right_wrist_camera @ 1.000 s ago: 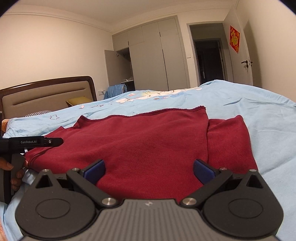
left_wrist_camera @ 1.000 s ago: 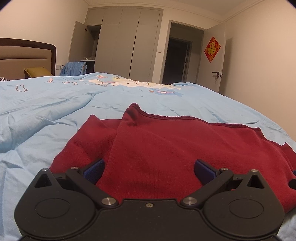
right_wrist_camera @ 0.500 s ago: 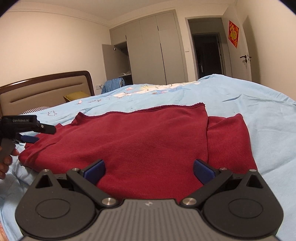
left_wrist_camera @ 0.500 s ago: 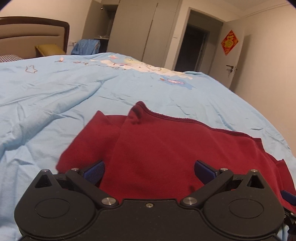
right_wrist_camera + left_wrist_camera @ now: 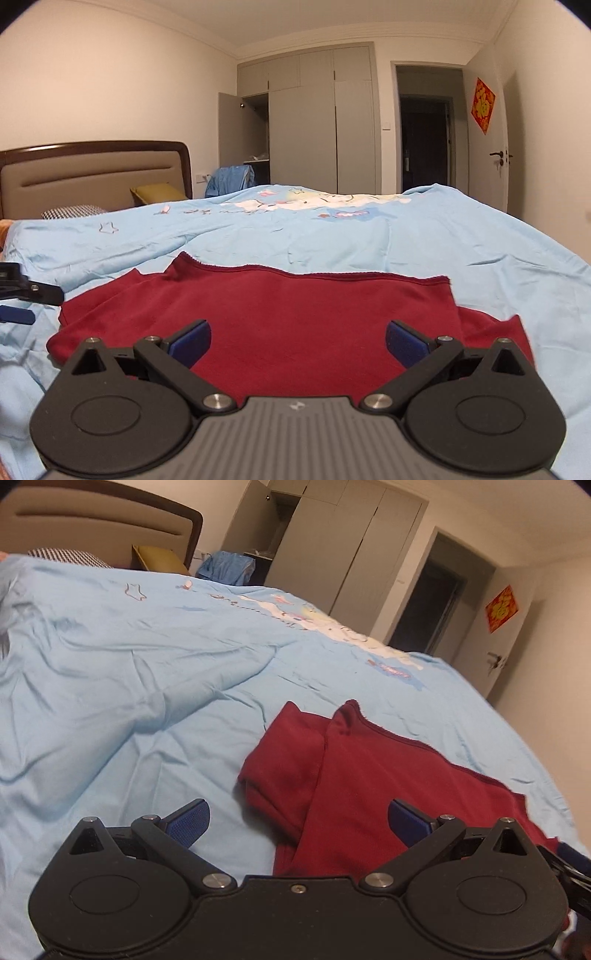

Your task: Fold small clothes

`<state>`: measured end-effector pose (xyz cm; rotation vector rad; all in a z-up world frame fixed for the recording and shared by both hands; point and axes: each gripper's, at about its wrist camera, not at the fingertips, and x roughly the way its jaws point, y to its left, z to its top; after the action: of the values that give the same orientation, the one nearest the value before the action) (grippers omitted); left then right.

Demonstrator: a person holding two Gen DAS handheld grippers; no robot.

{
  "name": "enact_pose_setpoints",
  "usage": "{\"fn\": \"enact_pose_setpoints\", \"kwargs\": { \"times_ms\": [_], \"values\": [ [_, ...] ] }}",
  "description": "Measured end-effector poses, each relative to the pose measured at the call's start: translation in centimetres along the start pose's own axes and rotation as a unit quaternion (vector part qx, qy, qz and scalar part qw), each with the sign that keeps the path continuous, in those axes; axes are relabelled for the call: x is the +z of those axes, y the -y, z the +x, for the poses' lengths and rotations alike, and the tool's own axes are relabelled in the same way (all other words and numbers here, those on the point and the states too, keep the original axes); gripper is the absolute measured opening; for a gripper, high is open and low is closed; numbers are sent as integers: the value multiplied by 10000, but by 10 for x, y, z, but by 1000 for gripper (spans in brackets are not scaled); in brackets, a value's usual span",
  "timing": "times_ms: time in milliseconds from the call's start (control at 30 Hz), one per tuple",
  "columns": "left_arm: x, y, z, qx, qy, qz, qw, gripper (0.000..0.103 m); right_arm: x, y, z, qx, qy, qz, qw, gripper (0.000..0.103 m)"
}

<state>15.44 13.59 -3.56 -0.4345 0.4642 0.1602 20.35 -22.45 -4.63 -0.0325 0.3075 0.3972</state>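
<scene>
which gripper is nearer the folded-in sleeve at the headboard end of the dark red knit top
Left. The left gripper hovers beside that sleeve; the right gripper sits over the dark red knit top, nearer its other end.

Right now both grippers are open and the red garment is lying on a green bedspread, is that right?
Not quite: the bedspread is light blue, not green, as the right wrist view shows clearly. The rest holds: the red garment lies on it, and both the left gripper and the right gripper are open, holding nothing.
</scene>
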Motion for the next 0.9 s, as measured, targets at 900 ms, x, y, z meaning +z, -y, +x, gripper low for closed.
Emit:
{"fn": "enact_pose_setpoints", "kwargs": {
  "times_ms": [900],
  "values": [
    [-19,-10,38,-959,-413,-1072,9887,84,-40,-8,45,-206,-152,-129,9996,103]
  ]
}}
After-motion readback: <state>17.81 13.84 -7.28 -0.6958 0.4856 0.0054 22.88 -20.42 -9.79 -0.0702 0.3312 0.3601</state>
